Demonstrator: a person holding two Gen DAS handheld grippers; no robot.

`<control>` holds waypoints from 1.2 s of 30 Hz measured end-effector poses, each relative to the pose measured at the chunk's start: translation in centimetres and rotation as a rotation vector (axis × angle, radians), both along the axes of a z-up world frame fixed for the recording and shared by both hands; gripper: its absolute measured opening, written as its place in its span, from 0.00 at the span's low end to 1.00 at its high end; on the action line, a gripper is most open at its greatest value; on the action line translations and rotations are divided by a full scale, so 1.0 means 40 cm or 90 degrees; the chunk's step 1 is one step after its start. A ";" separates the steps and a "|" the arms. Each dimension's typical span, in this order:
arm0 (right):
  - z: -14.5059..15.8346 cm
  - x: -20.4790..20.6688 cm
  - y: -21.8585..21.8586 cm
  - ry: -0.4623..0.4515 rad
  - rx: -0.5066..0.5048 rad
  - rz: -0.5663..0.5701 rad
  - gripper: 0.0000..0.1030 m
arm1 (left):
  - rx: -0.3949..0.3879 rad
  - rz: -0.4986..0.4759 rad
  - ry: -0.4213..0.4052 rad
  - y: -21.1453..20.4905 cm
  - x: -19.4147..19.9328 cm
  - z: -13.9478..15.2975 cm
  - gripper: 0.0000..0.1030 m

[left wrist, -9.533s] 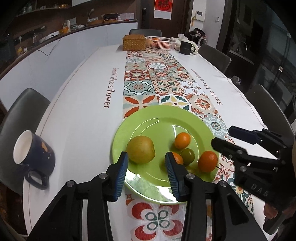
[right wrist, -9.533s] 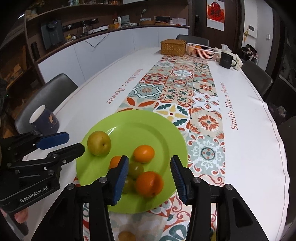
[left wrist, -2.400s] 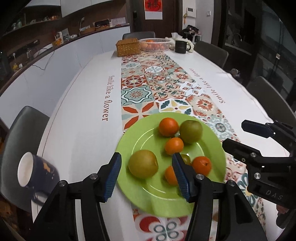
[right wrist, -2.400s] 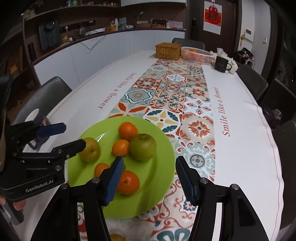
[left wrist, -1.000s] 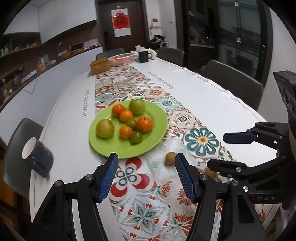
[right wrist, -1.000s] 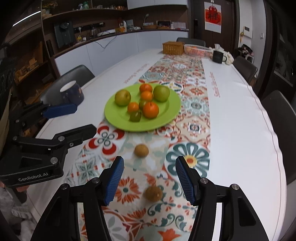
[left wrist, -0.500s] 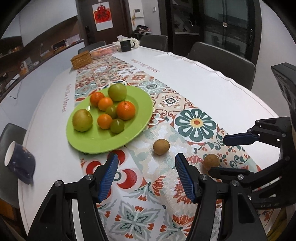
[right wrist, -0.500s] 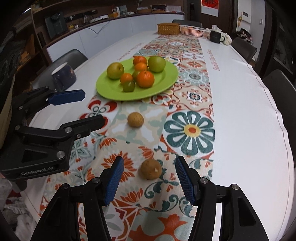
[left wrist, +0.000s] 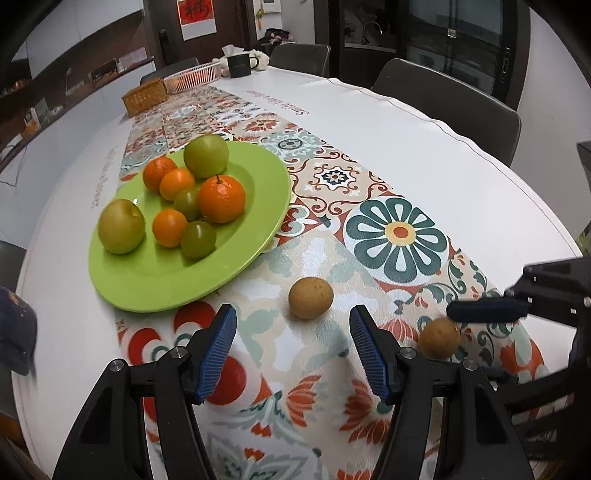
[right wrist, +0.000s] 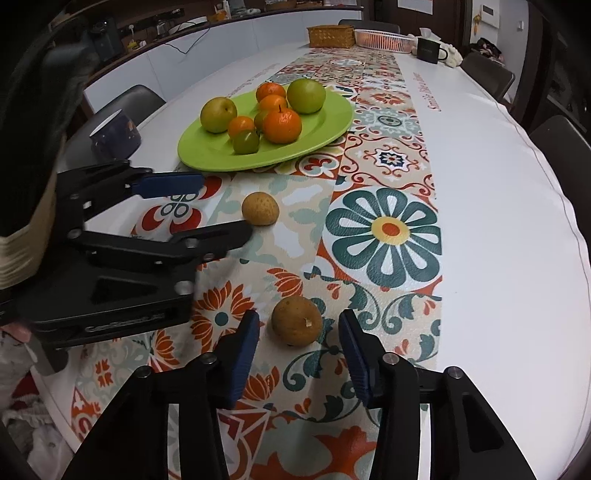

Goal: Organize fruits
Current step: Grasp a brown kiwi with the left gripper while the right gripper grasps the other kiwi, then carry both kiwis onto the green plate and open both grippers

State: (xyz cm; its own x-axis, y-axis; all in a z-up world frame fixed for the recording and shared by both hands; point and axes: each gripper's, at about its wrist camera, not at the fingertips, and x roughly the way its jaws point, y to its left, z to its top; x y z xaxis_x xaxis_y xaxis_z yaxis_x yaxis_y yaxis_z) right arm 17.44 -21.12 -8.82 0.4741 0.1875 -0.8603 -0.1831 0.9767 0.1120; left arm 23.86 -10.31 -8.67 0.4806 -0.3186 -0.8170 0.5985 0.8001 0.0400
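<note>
A green plate (left wrist: pixel 162 280) (right wrist: pixel 325 125) holds several oranges, green fruits and pears. Two small brown fruits lie loose on the patterned runner. My left gripper (left wrist: pixel 293 345) is open, with the farther brown fruit (left wrist: pixel 310 297) (right wrist: pixel 259 208) just ahead between its fingers. My right gripper (right wrist: pixel 297 345) is open, with the nearer brown fruit (right wrist: pixel 296 320) (left wrist: pixel 439 338) between its fingertips, not gripped. Each gripper shows in the other's view: the left gripper (right wrist: pixel 207 206) and the right gripper (left wrist: pixel 480 314).
A dark blue mug (right wrist: pixel 116 134) (left wrist: pixel 14 332) stands left of the plate near the table edge. A wicker box (right wrist: pixel 330 36), a white basket (right wrist: pixel 384 38) and a black mug (right wrist: pixel 428 51) stand at the far end. Chairs line both sides.
Both grippers have pulled back from the plate and come down low toward the two loose brown fruits, which now sit between their open fingers.
</note>
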 end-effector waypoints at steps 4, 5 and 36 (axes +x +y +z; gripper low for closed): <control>-0.005 0.006 -0.008 0.003 0.011 0.000 0.32 | -0.006 0.006 0.010 -0.020 0.016 -0.011 0.61; -0.004 0.007 -0.010 0.003 0.012 -0.001 0.29 | -0.007 0.008 0.010 -0.023 0.019 -0.012 0.61; 0.052 0.022 -0.041 -0.058 0.023 -0.018 0.29 | -0.047 0.094 0.023 0.035 -0.053 0.052 0.28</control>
State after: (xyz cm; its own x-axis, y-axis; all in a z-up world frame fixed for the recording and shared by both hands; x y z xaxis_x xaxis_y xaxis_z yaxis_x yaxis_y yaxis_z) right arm 18.31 -22.77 -6.74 0.5560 0.2030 -0.8060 -0.1669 0.9772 0.1310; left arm 21.73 -8.92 -6.57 0.4979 -0.3058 -0.8115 0.4737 0.8797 -0.0409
